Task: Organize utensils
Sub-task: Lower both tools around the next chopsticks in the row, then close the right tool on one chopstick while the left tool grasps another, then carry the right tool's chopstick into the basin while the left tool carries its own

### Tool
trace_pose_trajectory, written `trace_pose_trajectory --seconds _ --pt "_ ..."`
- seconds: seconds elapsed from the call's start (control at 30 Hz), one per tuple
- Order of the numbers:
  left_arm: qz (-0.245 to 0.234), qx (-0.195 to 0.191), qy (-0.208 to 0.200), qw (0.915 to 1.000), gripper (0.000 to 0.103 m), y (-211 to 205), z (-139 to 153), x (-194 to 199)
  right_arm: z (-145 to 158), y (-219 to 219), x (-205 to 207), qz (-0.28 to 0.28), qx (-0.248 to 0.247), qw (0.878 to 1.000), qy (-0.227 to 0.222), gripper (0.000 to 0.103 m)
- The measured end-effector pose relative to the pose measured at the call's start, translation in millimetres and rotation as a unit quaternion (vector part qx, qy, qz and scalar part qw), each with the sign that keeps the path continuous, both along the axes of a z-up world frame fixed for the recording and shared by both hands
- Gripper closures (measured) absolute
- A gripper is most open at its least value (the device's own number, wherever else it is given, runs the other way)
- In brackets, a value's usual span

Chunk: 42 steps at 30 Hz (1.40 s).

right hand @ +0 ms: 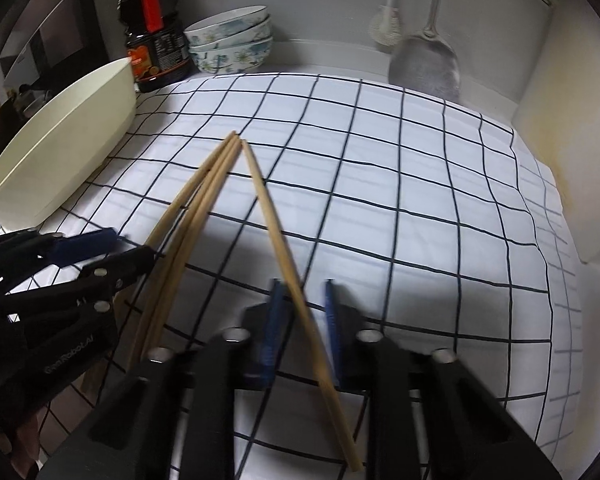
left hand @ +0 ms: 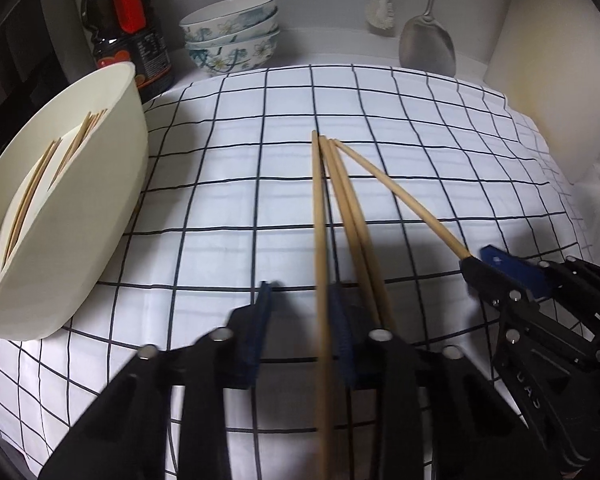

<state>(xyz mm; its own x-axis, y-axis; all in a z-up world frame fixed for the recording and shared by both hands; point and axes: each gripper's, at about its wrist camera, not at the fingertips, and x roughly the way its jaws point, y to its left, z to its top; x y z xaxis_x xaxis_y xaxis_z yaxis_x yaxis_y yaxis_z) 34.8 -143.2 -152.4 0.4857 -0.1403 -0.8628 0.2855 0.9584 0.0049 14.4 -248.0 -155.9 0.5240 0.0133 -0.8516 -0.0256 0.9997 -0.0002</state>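
Note:
Several bamboo chopsticks (left hand: 342, 200) lie fanned on the checked cloth (left hand: 240, 160), tips together at the far end. My left gripper (left hand: 300, 300) is open, with one chopstick passing between its fingers and two lying over its right finger. My right gripper (right hand: 302, 292) is open around a single chopstick (right hand: 276, 236), which lies loose between its fingers. In the left wrist view the right gripper (left hand: 484, 260) sits at that chopstick's near end. A cream basin (left hand: 80, 200) at the left holds several more chopsticks (left hand: 52, 176).
A dark sauce bottle (left hand: 124, 24) and stacked flowered bowls (left hand: 232, 32) stand at the back left. A metal spatula (left hand: 426, 40) and a brush (left hand: 380, 8) hang on the back wall. A cream wall panel (left hand: 552, 80) closes the right side.

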Motion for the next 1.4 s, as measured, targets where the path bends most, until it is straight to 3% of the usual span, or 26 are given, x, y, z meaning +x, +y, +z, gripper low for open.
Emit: trace_pose_trajectory --seconds 0.07,0.4,0.67,0.83,1.07,1.23,1.4 --pt "-0.007 0.001 0.000 1.0000 0.095 -3.1 -0.5 -1.5 -0.1 2.7 0.6 0.003 -0.003 1.000 0.002 0.097" --pt "-0.007 -0.019 0.012 0.9997 0.096 9.8 16.3 -5.5 12.8 -4.5 -5.9 -0.029 0.052 0.998 0.005 0.097" --pt "0.019 -0.056 -0.019 0.9981 0.096 49.8 72.2 -11.1 59.3 19.8 -6.2 -0.022 0.073 0.997 -0.027 0.097" --pt "0.061 -0.061 -0.052 0.9949 0.096 99.7 108.2 -4.2 92.3 56.3 11.0 0.012 0.085 0.995 -0.051 0.097" --pt "0.121 -0.057 -0.076 0.9880 0.096 174.0 132.4 21.5 120.0 124.7 56.8 0.071 0.094 0.991 -0.070 0.097" --pt "0.146 -0.047 -0.081 0.9848 0.096 219.7 137.3 45.8 125.6 182.4 91.5 0.110 0.102 0.986 -0.072 0.097" --pt "0.166 -0.042 -0.063 0.9832 0.095 254.8 124.3 66.8 117.0 226.3 119.1 0.131 0.105 0.984 -0.062 0.097"
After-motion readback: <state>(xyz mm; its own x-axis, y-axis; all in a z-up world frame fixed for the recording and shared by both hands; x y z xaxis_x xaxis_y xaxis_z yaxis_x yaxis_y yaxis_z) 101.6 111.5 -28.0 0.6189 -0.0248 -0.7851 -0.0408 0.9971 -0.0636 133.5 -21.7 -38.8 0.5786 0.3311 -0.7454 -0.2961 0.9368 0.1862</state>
